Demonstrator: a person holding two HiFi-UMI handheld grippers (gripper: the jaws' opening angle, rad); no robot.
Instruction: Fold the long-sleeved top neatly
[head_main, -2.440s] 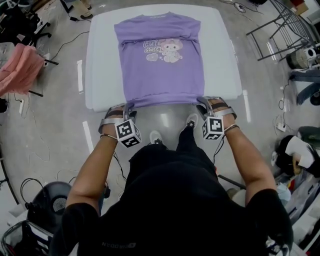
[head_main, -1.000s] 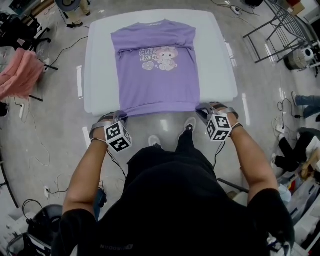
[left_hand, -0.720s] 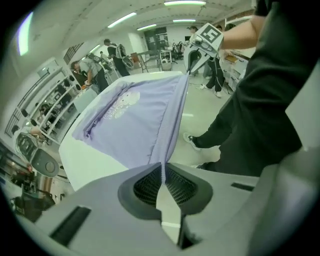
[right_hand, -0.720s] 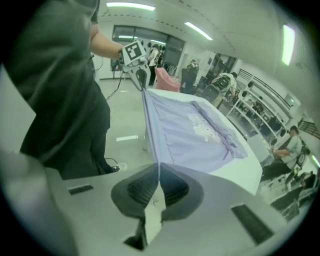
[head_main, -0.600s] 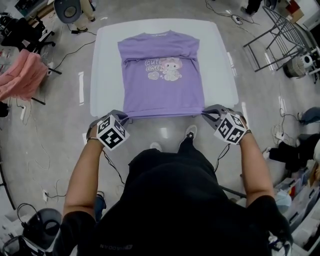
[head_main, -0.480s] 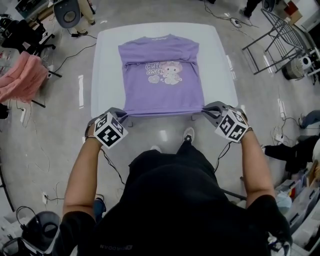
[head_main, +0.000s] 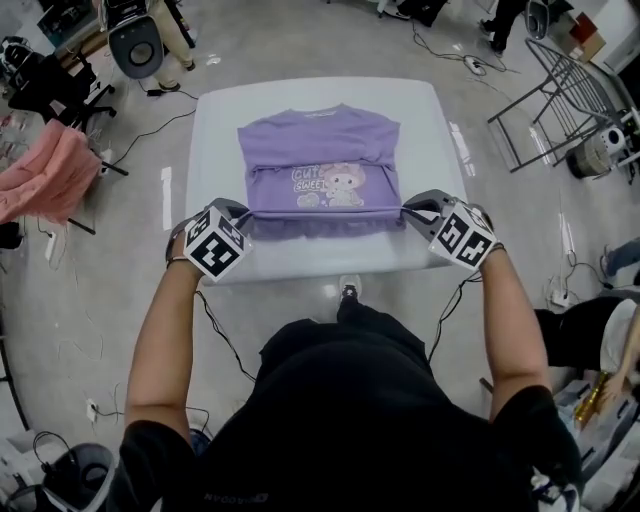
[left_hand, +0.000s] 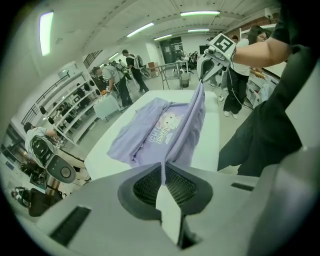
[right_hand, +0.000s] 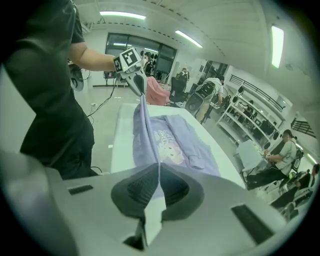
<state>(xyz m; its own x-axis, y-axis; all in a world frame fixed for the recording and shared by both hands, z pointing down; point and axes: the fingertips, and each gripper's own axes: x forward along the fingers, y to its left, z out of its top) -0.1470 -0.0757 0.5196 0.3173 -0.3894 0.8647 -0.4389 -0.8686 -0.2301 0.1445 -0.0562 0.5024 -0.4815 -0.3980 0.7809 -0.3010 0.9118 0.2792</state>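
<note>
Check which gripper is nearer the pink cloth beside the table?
Left. The left gripper clamps the hem of the purple top on the side facing the pink cloth; the right gripper clamps the opposite corner, farther away.

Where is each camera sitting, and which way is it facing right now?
Head view: on the person's head, looking steeply down at the purple top on the white table; both forearms, left tongs and right tongs show.
Left gripper view: rides the left tongs, looking along the stretched top to the right tongs; the person's arm and torso show.
Right gripper view: the mirror, facing the left tongs.
Shared: every view shows the top.
</note>
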